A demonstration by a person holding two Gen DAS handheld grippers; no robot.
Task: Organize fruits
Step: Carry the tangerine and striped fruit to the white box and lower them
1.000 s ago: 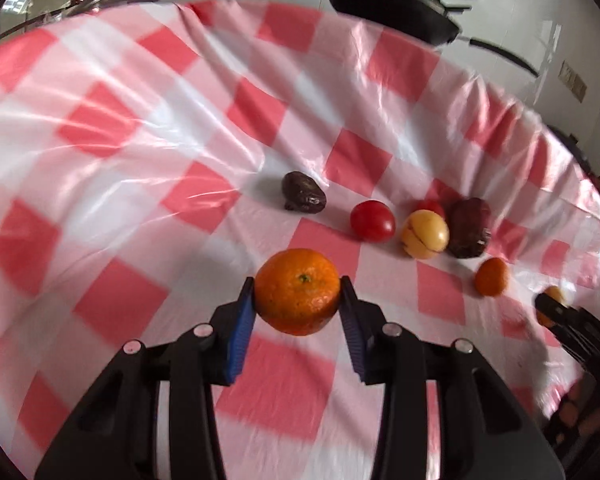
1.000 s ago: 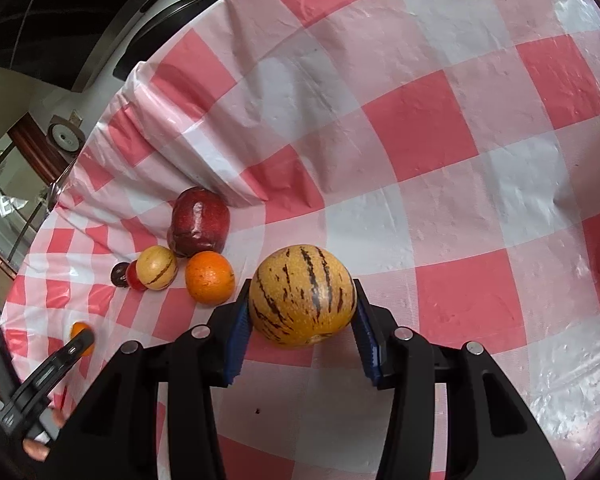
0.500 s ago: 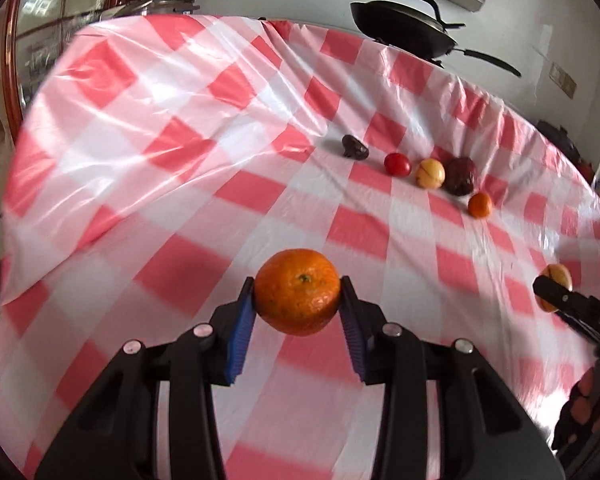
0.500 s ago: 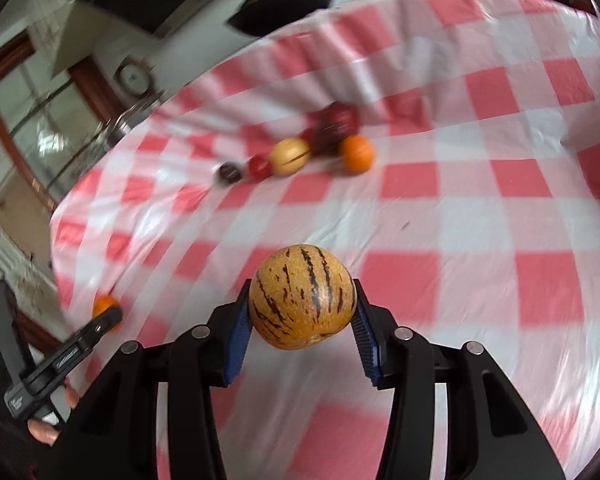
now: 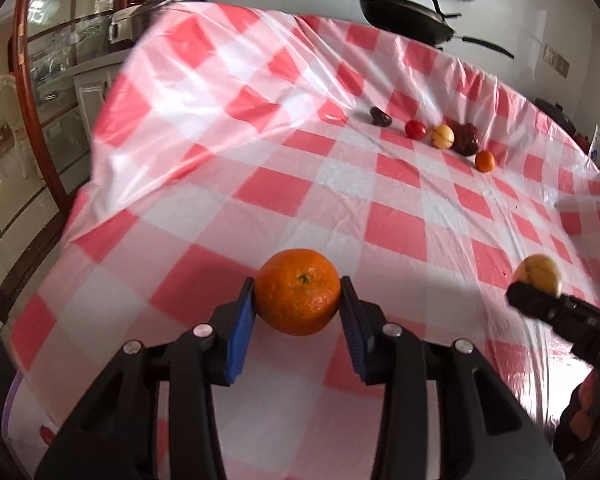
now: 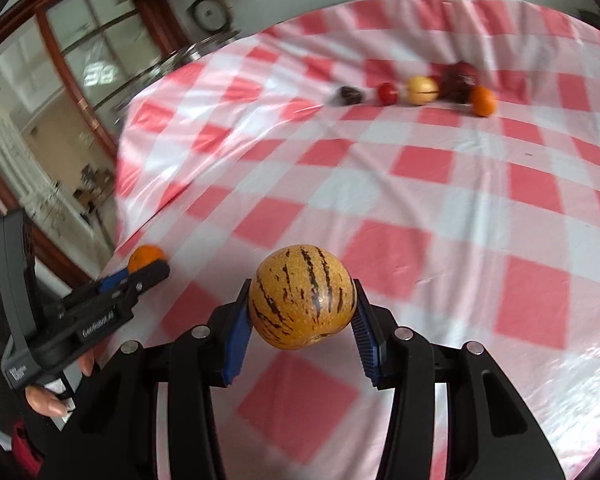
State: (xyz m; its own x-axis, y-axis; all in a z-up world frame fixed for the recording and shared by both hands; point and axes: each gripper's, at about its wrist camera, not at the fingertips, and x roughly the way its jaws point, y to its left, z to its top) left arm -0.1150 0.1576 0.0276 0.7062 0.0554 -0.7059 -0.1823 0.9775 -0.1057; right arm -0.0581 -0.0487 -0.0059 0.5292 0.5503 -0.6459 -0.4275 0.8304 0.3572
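My left gripper [image 5: 298, 304] is shut on an orange mandarin [image 5: 298, 291] and holds it above the near edge of the table. My right gripper [image 6: 301, 312] is shut on a yellow melon with dark stripes [image 6: 302, 297], also held above the near part of the table. A row of fruits lies at the far side: a dark fruit [image 5: 380, 116], a red tomato [image 5: 415, 129], a yellow fruit [image 5: 442, 136], a dark red apple [image 5: 465, 139] and a small orange [image 5: 485, 160]. The same row shows in the right wrist view [image 6: 422, 89].
The table carries a red and white checked plastic cloth [image 5: 340, 184]. A black pan [image 5: 406, 20] stands behind the far edge. A wood-framed glass cabinet [image 5: 52, 80] is to the left. The table's left edge [image 6: 118, 216] drops off beside my left gripper.
Both grippers have pulled back from the fruit row toward the near edge, each still holding its fruit. The row now looks small and far away.
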